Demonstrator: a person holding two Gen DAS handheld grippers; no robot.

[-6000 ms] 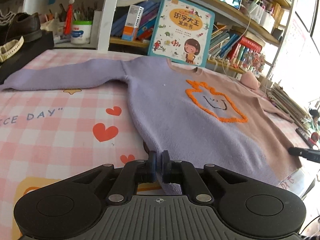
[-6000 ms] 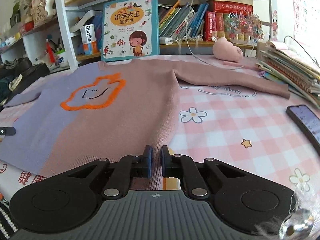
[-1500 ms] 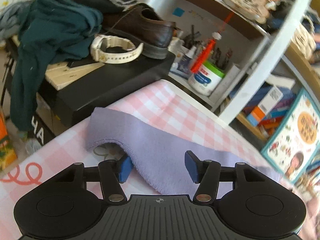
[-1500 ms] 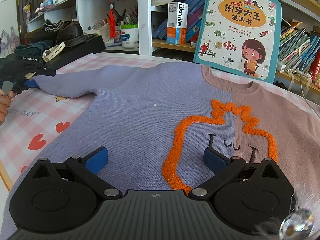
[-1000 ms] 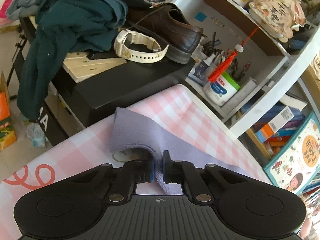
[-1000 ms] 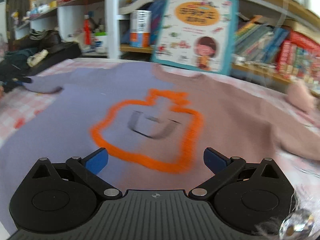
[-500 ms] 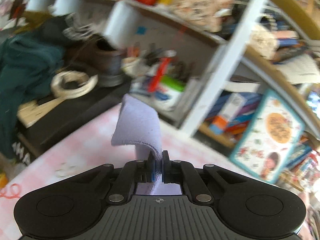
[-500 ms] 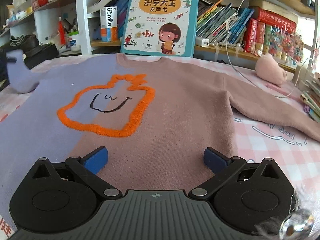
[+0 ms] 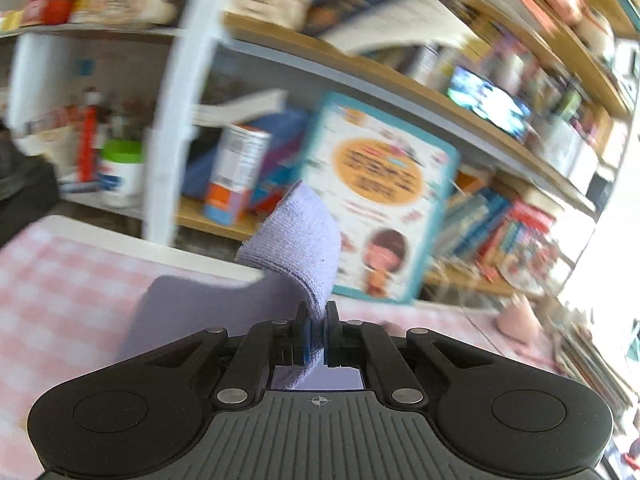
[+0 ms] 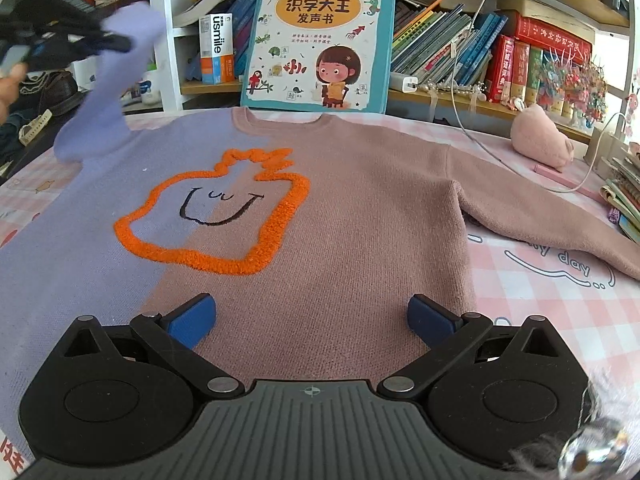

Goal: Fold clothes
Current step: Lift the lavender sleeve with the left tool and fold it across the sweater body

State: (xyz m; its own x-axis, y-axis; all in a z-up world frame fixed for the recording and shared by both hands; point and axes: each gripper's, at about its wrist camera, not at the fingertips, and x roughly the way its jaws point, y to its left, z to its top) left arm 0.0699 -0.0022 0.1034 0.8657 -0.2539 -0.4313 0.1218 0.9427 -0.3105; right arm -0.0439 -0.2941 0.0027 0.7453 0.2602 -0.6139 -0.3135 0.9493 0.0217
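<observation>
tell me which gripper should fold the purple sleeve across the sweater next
Left. The left gripper is already shut on the purple sleeve, lifted off the table; the right gripper hovers open over the sweater.

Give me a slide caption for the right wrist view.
Open right gripper hovers over sweater as left gripper lifts lilac sleeve.

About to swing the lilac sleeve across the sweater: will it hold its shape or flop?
Likely floppy: the lilac sleeve droops from the left claw and its cuff curls over. It probably won't slip, since the jaws pinch knit fabric. The sweater lies flat, so the body may drag slightly.
</observation>
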